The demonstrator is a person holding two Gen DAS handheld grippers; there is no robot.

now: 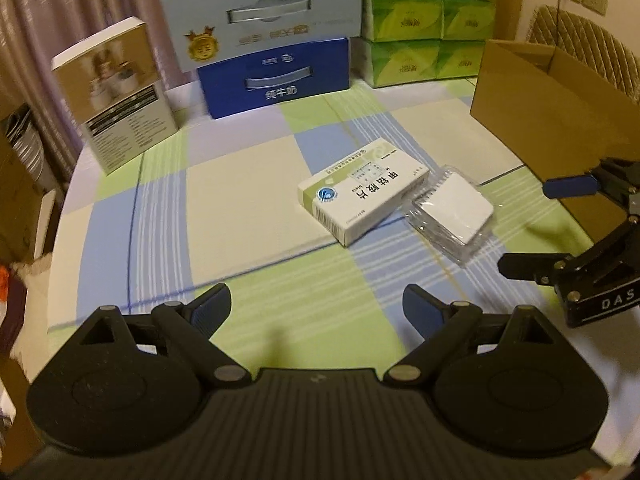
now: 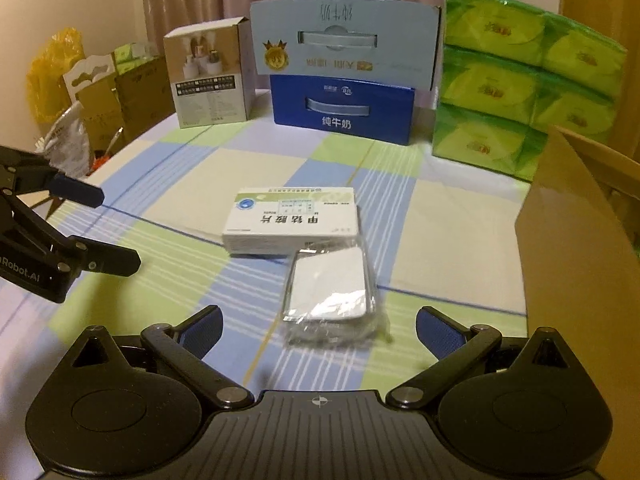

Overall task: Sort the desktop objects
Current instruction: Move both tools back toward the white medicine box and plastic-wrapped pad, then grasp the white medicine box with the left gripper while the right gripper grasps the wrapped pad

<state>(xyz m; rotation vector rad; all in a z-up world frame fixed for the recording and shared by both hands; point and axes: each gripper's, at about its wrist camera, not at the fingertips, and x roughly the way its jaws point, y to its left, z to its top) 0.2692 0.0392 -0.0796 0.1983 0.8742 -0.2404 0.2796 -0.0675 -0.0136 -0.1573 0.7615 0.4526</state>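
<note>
A white and green medicine box (image 1: 363, 190) (image 2: 292, 226) lies flat on the checked tablecloth. A small spiral notepad in clear plastic wrap (image 1: 452, 210) (image 2: 330, 286) lies touching its side. My left gripper (image 1: 318, 310) is open and empty, short of the box and to its left. My right gripper (image 2: 318, 330) is open and empty, just short of the notepad. Each gripper shows in the other's view, the right one (image 1: 524, 228) and the left one (image 2: 116, 228), both open.
An open brown cardboard box (image 1: 560, 116) (image 2: 580, 248) stands on the right. At the back stand a white product box (image 1: 116, 92) (image 2: 210, 76), two stacked blue milk cartons (image 1: 272, 76) (image 2: 342, 104) and green tissue packs (image 1: 424, 20) (image 2: 520, 92). Bags and boxes (image 2: 100, 100) lie beyond the table's left edge.
</note>
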